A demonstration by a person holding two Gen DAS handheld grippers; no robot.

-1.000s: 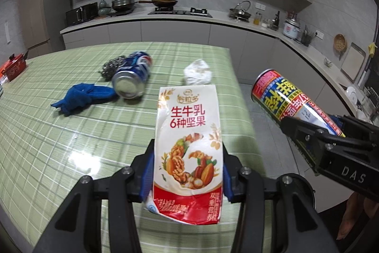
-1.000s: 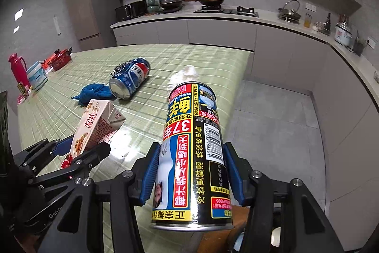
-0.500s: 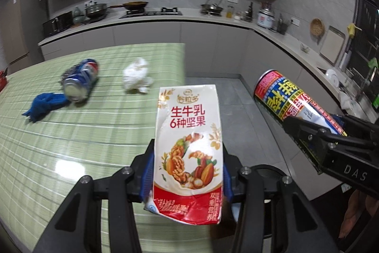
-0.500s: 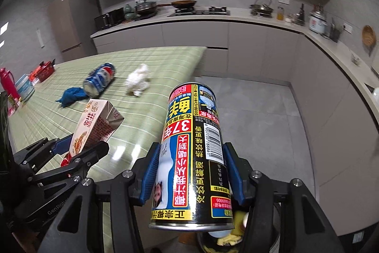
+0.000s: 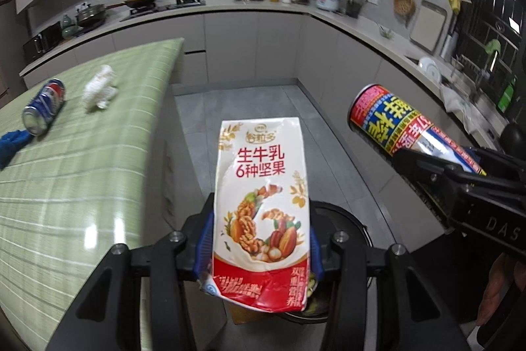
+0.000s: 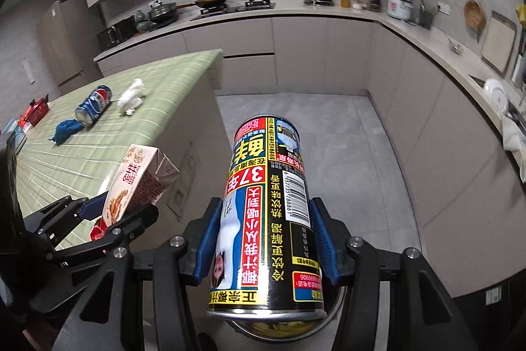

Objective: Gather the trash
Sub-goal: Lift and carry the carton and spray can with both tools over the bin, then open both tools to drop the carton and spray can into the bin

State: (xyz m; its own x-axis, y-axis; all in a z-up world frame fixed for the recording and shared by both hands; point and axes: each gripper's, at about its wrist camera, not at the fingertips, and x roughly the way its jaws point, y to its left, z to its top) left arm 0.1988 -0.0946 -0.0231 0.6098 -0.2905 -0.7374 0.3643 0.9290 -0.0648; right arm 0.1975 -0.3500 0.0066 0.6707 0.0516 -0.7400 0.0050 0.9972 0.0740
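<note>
My left gripper (image 5: 261, 247) is shut on a white and red milk carton (image 5: 261, 213) and holds it above a round dark bin (image 5: 345, 219) on the floor. My right gripper (image 6: 266, 247) is shut on a tall black, red and yellow drink can (image 6: 268, 213), also over the bin (image 6: 279, 328), which holds yellowish scraps. The can (image 5: 394, 124) shows at the right of the left wrist view, the carton (image 6: 138, 183) at the left of the right wrist view. A blue Pepsi can (image 5: 42, 111) and a crumpled white tissue (image 5: 98, 87) lie on the green table (image 5: 82, 180).
A blue cloth (image 5: 10, 143) lies by the Pepsi can (image 6: 93, 106). The table's edge and side panel (image 6: 197, 153) stand just left of the bin. Grey floor (image 6: 328, 137) runs between the table and the L-shaped counter (image 6: 427, 55). Red pots (image 6: 34, 112) sit far left.
Both grippers have swung right, off the table and out over the floor, carrying the carton and the can. The bin has come into view below them.
</note>
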